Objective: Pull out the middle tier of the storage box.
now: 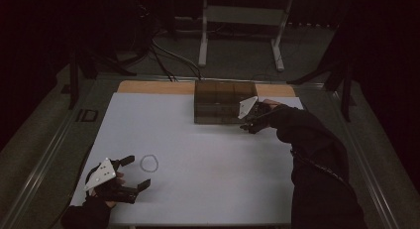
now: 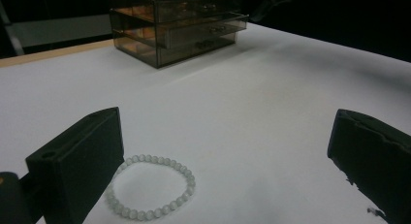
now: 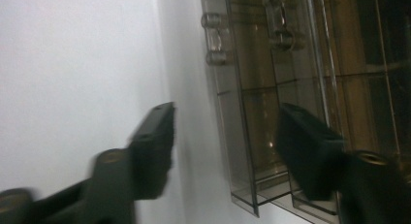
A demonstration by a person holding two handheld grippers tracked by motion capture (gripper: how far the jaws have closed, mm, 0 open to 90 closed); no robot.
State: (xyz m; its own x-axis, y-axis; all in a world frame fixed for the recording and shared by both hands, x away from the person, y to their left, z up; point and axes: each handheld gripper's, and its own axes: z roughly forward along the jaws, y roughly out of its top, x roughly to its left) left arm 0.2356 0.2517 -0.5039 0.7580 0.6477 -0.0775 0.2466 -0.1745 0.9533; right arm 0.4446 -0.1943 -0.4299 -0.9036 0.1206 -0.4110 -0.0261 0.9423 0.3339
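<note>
A white bead bracelet (image 1: 141, 163) (image 2: 186, 174) lies flat on the white table mat (image 1: 208, 159) at the near left. My left gripper (image 1: 137, 172) (image 2: 226, 118) rests low just behind it, open wide, with the bracelet near its left jaw and nothing between the pads. A smoky clear drawer box (image 1: 220, 100) (image 2: 179, 30) stands at the back centre, one drawer (image 2: 208, 27) pushed out a little. My right gripper (image 1: 247, 125) (image 3: 228, 112) is at the box's front right corner, rolled sideways. Its jaws stand half apart astride a drawer front's edge (image 3: 232, 136), and the pads do not press on it.
A bare wooden strip of the table (image 1: 148, 86) runs behind the mat. Beyond the table are cables (image 1: 168, 55) and a white metal stand (image 1: 240, 21) on the floor. A dark sleeve (image 1: 312, 154) crosses the mat's right side.
</note>
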